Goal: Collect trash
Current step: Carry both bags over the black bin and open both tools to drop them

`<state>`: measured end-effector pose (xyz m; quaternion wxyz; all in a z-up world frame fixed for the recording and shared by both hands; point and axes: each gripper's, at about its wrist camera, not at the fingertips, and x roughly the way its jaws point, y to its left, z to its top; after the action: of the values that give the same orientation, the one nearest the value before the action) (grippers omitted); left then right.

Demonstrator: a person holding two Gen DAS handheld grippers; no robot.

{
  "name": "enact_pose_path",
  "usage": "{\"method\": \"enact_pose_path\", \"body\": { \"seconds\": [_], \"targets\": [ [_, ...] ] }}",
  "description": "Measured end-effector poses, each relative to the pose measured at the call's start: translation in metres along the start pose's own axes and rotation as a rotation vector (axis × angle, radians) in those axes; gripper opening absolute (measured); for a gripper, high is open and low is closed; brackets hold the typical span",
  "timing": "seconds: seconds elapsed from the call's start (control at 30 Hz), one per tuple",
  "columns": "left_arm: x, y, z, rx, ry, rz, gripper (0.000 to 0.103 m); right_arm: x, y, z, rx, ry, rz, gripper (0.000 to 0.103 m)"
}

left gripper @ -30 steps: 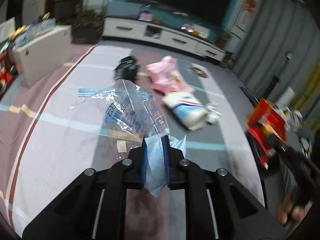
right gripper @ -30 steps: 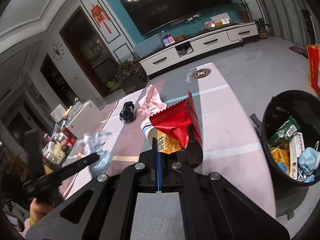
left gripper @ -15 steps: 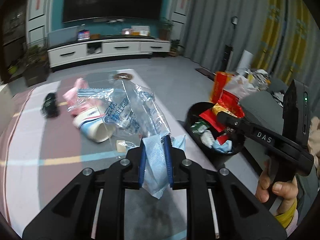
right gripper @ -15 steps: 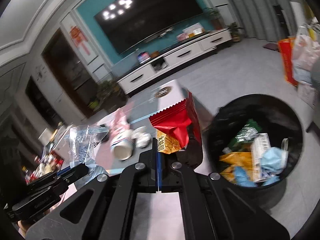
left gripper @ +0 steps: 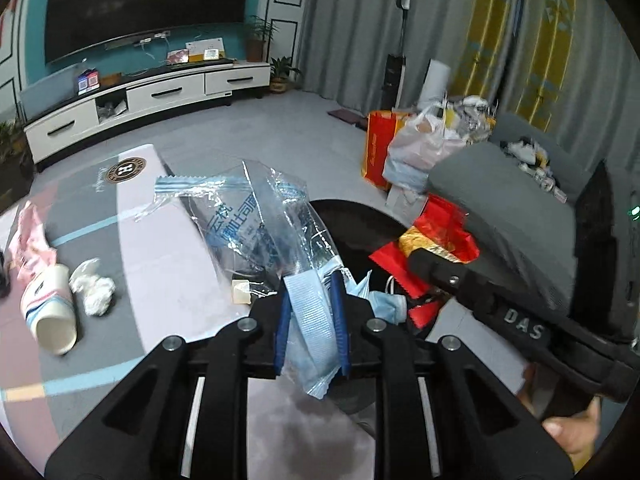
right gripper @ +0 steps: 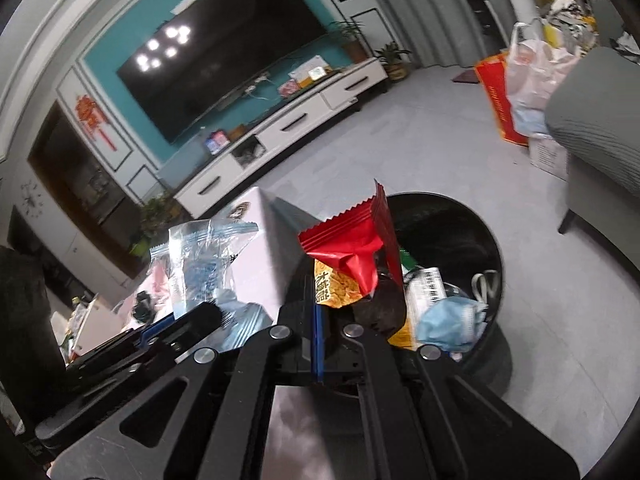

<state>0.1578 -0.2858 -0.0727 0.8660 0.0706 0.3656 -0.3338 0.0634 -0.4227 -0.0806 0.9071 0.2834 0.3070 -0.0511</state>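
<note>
Now both loads have swung from table to bin: my left gripper pinches the clear bag, my right gripper the red wrapper, ready to drop.

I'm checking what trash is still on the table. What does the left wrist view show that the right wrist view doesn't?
Only the left wrist view shows the tipped paper cup and crumpled white tissue lying on the table.

Only the right wrist view shows inside the black bin: a blue face mask and packets.

Both show the left tongs shut on the clear blue plastic bag and the right tongs shut on the red snack wrapper.
</note>
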Motion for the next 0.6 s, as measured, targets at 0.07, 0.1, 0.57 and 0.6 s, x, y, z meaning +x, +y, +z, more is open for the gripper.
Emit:
{"method": "enact_pose_path", "body": {
  "seconds": [0.07,0.1,0.57,0.6],
  "targets": [
    [0.011,-0.006,0.001,0.021,0.013,0.010,0.022,0.003,-0.008,0.001,0.015,0.008,-0.032,0.001],
    [0.017,-0.008,0.001,0.033,0.022,0.006,0.022,0.004,-0.012,0.002,0.023,0.011,-0.044,0.001],
    [0.048,-0.012,0.000,0.068,0.044,0.025,0.070,0.028,-0.047,0.005,0.125,0.088,-0.140,0.051],
    [0.046,-0.011,0.000,0.065,0.038,0.027,0.070,0.028,-0.049,0.005,0.139,0.089,-0.131,0.052]
  ]
}}
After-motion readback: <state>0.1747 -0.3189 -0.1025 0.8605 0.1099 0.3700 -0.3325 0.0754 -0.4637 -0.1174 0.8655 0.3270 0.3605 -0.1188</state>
